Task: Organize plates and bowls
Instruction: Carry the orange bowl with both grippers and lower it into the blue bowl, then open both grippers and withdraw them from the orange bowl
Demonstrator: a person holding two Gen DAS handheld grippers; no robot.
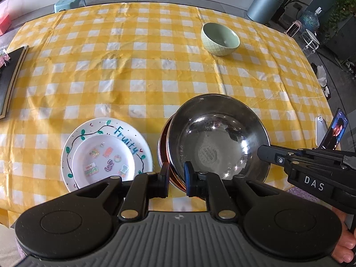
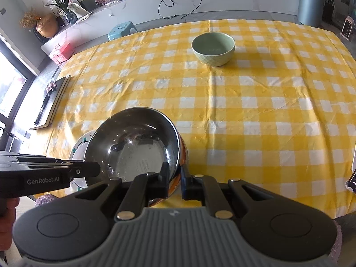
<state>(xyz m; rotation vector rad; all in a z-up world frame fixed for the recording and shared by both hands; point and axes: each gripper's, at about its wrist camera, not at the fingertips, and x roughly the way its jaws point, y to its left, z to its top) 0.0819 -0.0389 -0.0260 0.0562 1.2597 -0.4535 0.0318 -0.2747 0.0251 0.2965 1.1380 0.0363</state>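
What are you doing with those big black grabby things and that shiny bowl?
A person is tidying dishes with two tongs. The left tongs and the right tongs each pinch the rim of the steel bowl, which sits nested in an orange bowl on the checked tablecloth. Beside it, a small plate lies on the "Fruity" plate. A green bowl waits alone farther back.

Yellow-and-white checked tablecloth [image 1: 138, 71] — pale green bowl [image 1: 220, 39], silver steel bowl [image 1: 219, 140], white plate [image 1: 106, 153] with blue lettering — 1 word.
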